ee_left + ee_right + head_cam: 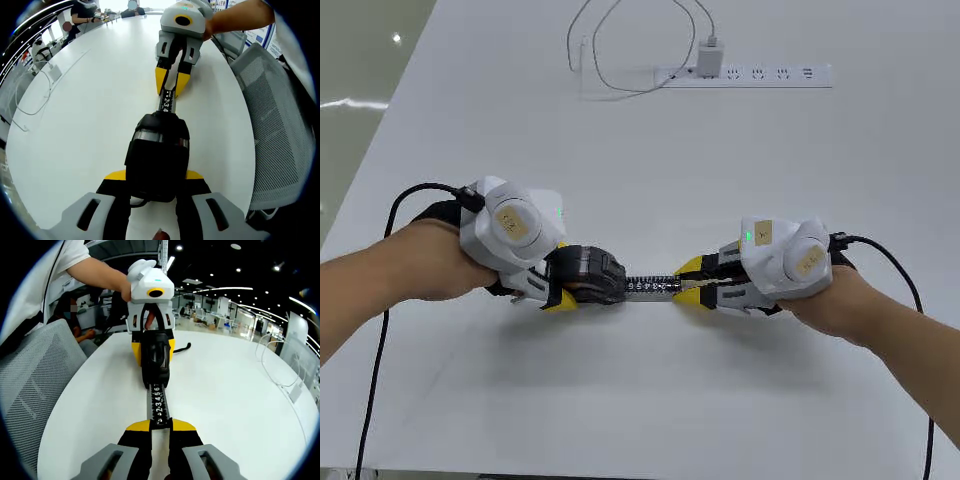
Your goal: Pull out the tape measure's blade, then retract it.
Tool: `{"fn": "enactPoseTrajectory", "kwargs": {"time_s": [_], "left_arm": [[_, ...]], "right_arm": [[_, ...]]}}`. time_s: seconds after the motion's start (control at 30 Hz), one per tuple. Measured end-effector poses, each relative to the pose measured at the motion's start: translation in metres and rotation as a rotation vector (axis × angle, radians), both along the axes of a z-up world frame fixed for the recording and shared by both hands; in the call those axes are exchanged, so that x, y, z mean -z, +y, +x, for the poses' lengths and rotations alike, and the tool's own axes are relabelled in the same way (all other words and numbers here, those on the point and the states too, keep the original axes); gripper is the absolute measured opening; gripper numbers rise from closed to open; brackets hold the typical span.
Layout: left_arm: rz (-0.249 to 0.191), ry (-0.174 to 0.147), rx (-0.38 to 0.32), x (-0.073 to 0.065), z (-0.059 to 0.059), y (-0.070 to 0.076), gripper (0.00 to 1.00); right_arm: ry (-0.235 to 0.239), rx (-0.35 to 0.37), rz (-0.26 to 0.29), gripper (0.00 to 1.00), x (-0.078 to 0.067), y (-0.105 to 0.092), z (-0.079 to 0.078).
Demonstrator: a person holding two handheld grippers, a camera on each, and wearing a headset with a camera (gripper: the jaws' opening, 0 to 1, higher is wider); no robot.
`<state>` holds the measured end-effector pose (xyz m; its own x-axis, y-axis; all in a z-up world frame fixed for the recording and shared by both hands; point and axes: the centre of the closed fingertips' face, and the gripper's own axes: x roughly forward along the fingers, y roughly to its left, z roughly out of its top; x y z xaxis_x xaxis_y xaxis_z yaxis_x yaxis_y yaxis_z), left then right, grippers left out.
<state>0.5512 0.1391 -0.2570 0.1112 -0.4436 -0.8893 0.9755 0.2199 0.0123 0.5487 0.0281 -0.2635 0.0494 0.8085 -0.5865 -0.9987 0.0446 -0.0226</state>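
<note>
1. White desk [650, 160], long, in an open-plan office. A power strip [750, 74] lies near the far edge, well apart from the work.
2. Tape measure [592, 272]: black case, near the desk's near edge, left of centre. Whether it touches the surface cannot be told.
3. Left tool [568, 284]: your jaws stand one on each side of the case, closed in on it and holding it.
4. Blade [652, 287]: a short length is out, low numerals showing. It spans the gap between your two tools, low over the desk.
5. Right tool [688, 283]: narrow, pinched on the blade's free end. The hook itself is hidden between the jaws.
6. Axis: the blade runs parallel to the near edge, case at the left end and free end at the right. Your tools face each other nose to nose on that line.
7. Judgement: pull or retract, the travel goes along this same line. Your right tool carries the blade and your left anchors the case. Drift toward the near or far edge would likely kink the blade.
</note>
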Motion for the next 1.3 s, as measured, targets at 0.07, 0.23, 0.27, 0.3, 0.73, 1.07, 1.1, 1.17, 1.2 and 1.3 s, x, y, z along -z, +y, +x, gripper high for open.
{"fn": "enactPoseTrajectory", "kwargs": {"time_s": [0.07, 0.23, 0.27, 0.3, 0.73, 1.07, 1.1, 1.17, 1.2, 1.3], "left_arm": [[0.0, 0.001, -0.001, 0.0, 0.0, 0.0, 0.3], [0.001, 0.0, 0.0, 0.0, 0.0, 0.001, 0.3], [0.001, 0.0, -0.001, 0.0, 0.0, 0.001, 0.3], [0.002, 0.0, -0.001, 0.0, 0.0, 0.001, 0.3], [0.002, -0.007, 0.002, 0.0, 0.0, 0.0, 0.3], [0.003, -0.004, 0.005, 0.001, 0.0, 0.0, 0.3], [0.004, -0.004, 0.005, 0.001, 0.0, 0.0, 0.3], [0.005, -0.003, 0.005, 0.001, 0.0, 0.0, 0.3], [0.005, -0.003, 0.005, 0.001, 0.0, 0.0, 0.3], [0.004, -0.004, 0.005, 0.001, 0.0, 0.0, 0.3]], "right_arm": [[0.0, 0.001, -0.001, 0.07, -0.001, -0.002, 0.0], [0.003, 0.003, -0.006, 0.07, 0.0, -0.006, 0.0], [0.003, 0.004, -0.006, 0.07, 0.0, -0.007, 0.0], [0.003, 0.004, -0.008, 0.07, 0.0, -0.008, 0.0], [0.005, 0.007, -0.021, 0.07, 0.001, -0.02, 0.001], [-0.003, 0.006, -0.031, 0.07, 0.0, -0.027, 0.001], [-0.004, 0.006, -0.033, 0.07, 0.0, -0.028, 0.001], [0.0, 0.01, -0.032, 0.07, 0.0, -0.031, 0.002], [-0.002, 0.011, -0.034, 0.07, 0.0, -0.032, 0.002], [-0.001, 0.013, -0.039, 0.07, 0.0, -0.035, 0.002]]}}
